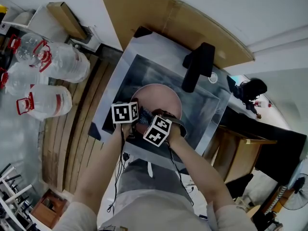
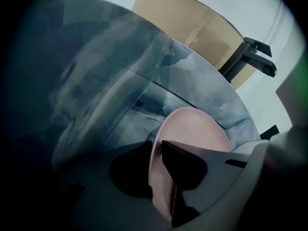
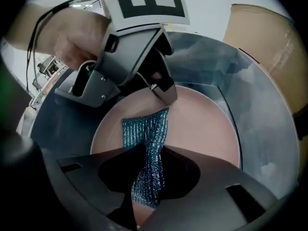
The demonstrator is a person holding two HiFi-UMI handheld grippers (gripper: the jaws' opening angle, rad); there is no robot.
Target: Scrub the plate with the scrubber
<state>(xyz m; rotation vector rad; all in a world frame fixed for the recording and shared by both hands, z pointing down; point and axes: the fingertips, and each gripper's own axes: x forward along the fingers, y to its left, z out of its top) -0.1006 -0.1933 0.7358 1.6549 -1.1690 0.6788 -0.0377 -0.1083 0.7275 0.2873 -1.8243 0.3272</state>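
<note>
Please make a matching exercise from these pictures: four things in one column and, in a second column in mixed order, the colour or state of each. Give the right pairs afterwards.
Things
1. plate
2. scrubber
3. faucet
4. water jugs

Colour or state
A. clear, with red handles
B. pink, its rim pinched by the left claw
C. black
D. teal and glittery, gripped in the right claw

Right pairs: 1-B; 2-D; 3-C; 4-A

plate (image 3: 202, 124) near rim hidden behind right gripper (image 3: 152, 146), water jug (image 1: 17, 78) cut off left
</note>
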